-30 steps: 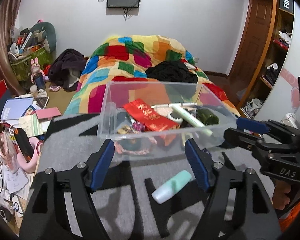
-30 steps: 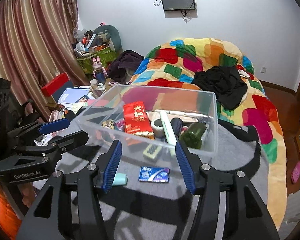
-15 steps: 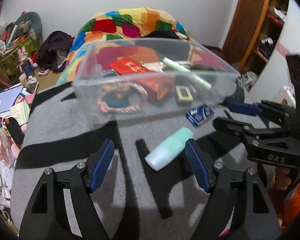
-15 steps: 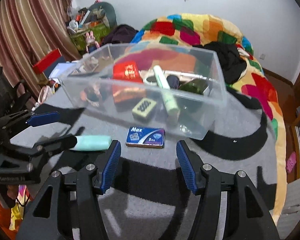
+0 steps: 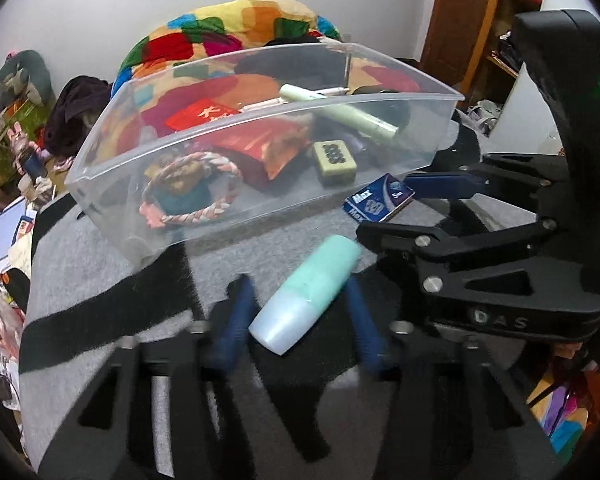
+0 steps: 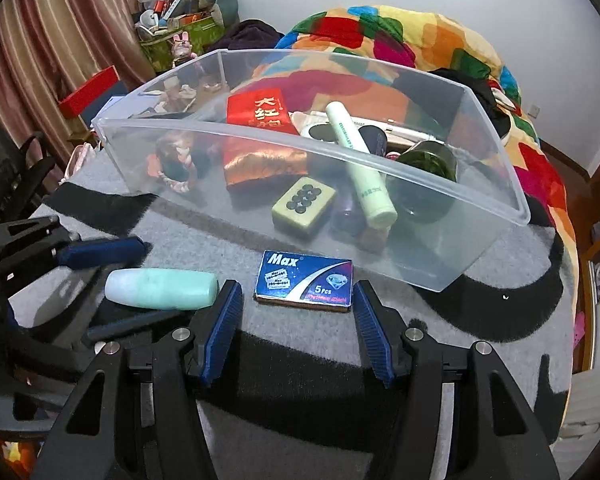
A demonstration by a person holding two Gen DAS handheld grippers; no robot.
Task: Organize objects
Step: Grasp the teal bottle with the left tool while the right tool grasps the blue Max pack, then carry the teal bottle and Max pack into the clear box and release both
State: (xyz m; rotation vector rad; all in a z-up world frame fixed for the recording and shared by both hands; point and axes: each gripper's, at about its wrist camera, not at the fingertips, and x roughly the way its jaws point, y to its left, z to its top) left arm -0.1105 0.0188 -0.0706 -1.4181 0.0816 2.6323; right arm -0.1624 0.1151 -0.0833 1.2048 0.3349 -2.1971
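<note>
- A clear bin (image 6: 480,240) on a grey blanket (image 6: 300,344) already held most items.
- Two remained outside, beside it: a mint bottle (image 5: 306,294) and a blue razor-blade box (image 6: 305,281).
- The left gripper (image 5: 298,314) was closing around the bottle.
- The right gripper (image 6: 296,320) was closing, pads either side of the box, not touching.

You had a clear, glossy plastic bin (image 6: 480,248) on fuzzy grey-and-black cloth (image 6: 308,344), a smooth satin mint bottle (image 5: 308,294), and a printed blue cardboard packet (image 6: 304,282).
</note>
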